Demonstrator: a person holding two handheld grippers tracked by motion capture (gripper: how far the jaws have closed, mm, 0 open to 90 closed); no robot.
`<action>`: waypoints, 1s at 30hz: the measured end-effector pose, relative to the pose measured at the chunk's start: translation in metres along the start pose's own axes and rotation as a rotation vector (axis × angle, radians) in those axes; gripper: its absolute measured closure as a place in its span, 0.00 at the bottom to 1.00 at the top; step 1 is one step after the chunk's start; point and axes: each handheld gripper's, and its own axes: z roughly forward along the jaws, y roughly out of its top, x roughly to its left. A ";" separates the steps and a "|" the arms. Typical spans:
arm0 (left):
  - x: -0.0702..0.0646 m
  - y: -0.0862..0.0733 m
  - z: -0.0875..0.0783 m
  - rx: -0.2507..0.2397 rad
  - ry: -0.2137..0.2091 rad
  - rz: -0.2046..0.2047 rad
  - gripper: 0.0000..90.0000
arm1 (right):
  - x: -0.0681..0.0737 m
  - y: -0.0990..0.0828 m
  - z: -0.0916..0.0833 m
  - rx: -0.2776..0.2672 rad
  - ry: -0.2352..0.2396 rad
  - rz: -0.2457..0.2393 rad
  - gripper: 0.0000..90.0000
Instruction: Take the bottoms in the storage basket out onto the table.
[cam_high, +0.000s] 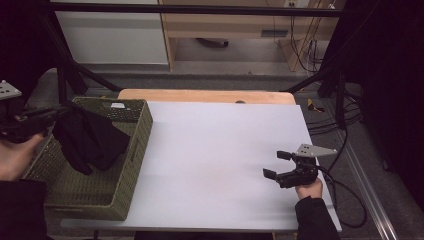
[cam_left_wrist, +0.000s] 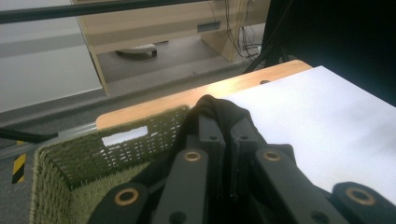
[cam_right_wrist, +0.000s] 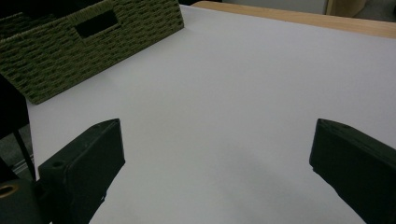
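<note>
A black cloth hangs over the green woven basket at the table's left end. My left gripper is shut on the cloth's top edge and holds it above the basket's open top. In the left gripper view the two jaws stand pressed together at my left gripper, with the cloth bunched over their tips. My right gripper rests low over the white table near its right front, open, with nothing between its jaws. The right gripper view has my right gripper spread wide over bare white surface.
The basket has a cut-out handle in its side wall and a white label on its far wall. A wooden strip edges the table's far side. Black frame bars and cables stand around the table.
</note>
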 end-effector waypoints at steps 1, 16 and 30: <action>-0.001 0.001 -0.001 -0.002 0.000 0.005 0.96 | 0.000 0.000 0.000 -0.001 0.000 0.000 0.04; -0.013 0.019 -0.006 -0.021 -0.026 0.040 0.96 | 0.000 0.000 0.000 0.000 -0.001 0.000 0.04; -0.022 0.031 -0.009 -0.036 -0.032 0.071 0.96 | 0.000 0.000 0.000 0.000 -0.001 0.000 0.04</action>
